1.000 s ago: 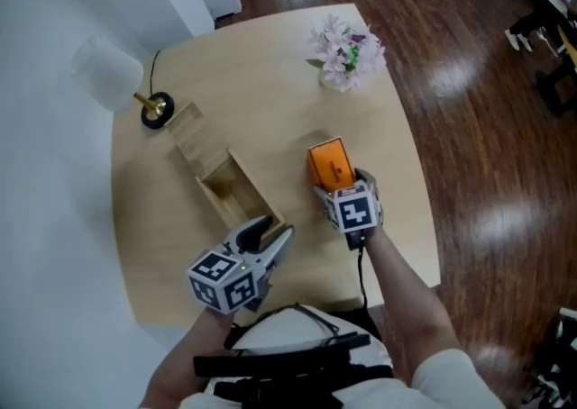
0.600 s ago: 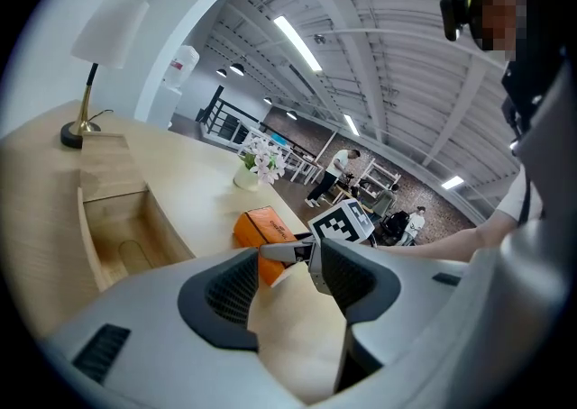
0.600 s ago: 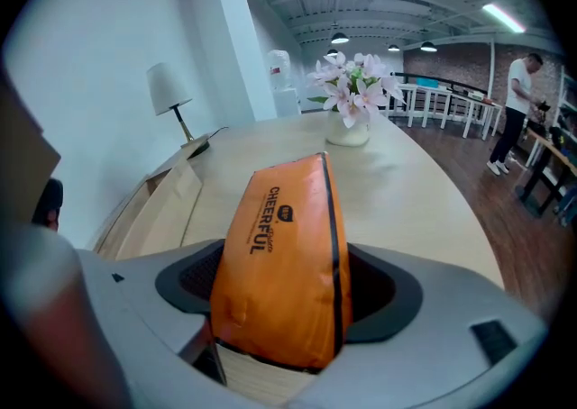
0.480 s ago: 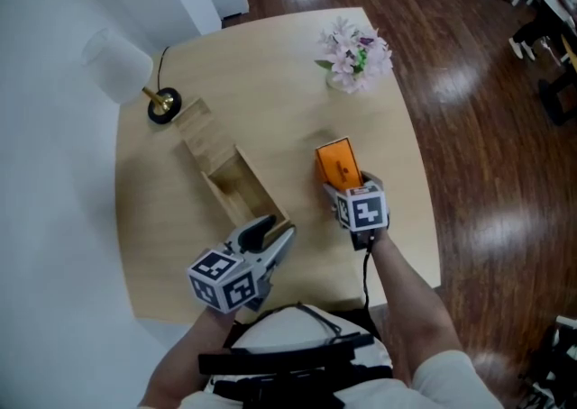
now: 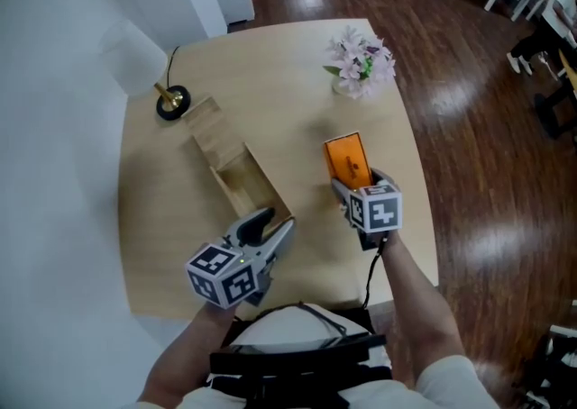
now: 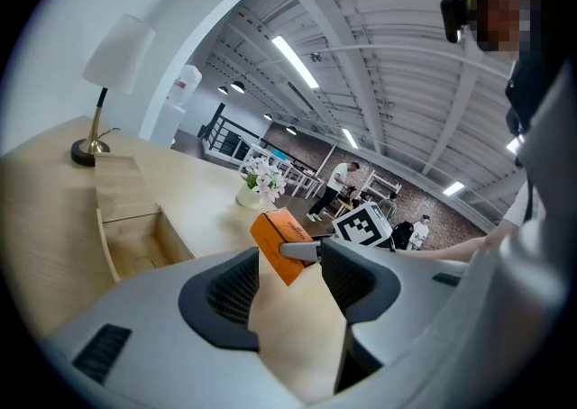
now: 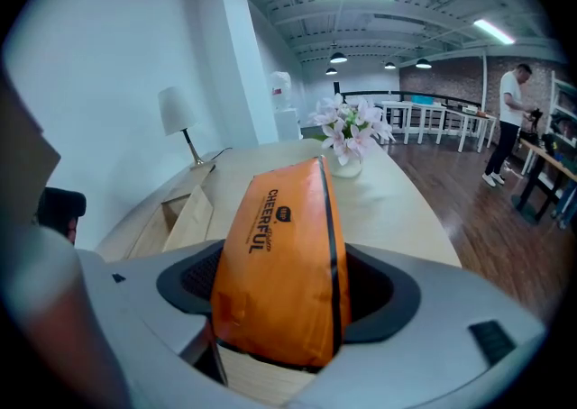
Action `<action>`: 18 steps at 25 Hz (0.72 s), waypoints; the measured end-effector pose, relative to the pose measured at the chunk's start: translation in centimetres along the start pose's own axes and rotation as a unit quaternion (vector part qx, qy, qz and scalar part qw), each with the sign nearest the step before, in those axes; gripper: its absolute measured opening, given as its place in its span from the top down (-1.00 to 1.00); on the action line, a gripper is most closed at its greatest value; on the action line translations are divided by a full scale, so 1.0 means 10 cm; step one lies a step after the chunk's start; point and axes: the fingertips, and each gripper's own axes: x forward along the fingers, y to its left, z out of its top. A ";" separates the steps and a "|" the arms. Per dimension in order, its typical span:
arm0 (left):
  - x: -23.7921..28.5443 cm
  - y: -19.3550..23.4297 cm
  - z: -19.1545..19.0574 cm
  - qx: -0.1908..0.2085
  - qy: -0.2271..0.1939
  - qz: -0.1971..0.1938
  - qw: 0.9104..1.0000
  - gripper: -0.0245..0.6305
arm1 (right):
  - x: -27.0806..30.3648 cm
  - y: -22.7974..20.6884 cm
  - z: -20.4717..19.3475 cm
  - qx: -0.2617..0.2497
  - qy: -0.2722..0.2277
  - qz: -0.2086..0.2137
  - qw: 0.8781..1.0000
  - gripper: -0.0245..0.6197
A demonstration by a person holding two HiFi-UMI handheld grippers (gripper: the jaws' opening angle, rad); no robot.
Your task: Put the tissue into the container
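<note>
Firmly, we gripped the orange tissue pack [image 5: 346, 157] in our right gripper [image 5: 350, 185], near the wooden container [image 5: 239, 184]; our left gripper [image 5: 275, 222] gaped wide, empty.

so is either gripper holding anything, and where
The right gripper holds the orange tissue pack by its near end; the left gripper holds nothing.

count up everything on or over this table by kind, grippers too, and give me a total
lamp: 1
wooden box: 1
orange tissue pack: 1
vase of flowers: 1
grippers: 2 (left gripper, right gripper)
total: 6
</note>
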 end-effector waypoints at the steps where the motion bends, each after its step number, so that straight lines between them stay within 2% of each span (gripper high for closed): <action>1: -0.03 0.00 0.02 0.001 -0.005 -0.001 1.000 0.28 | -0.04 0.04 0.05 -0.003 -0.006 0.002 1.000 -0.29; 10: -0.42 0.14 0.12 -0.006 -0.039 0.016 0.999 0.28 | -0.19 0.63 0.42 -0.037 -0.043 0.038 0.998 -0.28; 18: -0.86 0.43 0.04 -0.024 -0.055 0.041 0.997 0.28 | -0.05 1.41 0.51 -0.070 -0.041 0.083 0.993 -0.28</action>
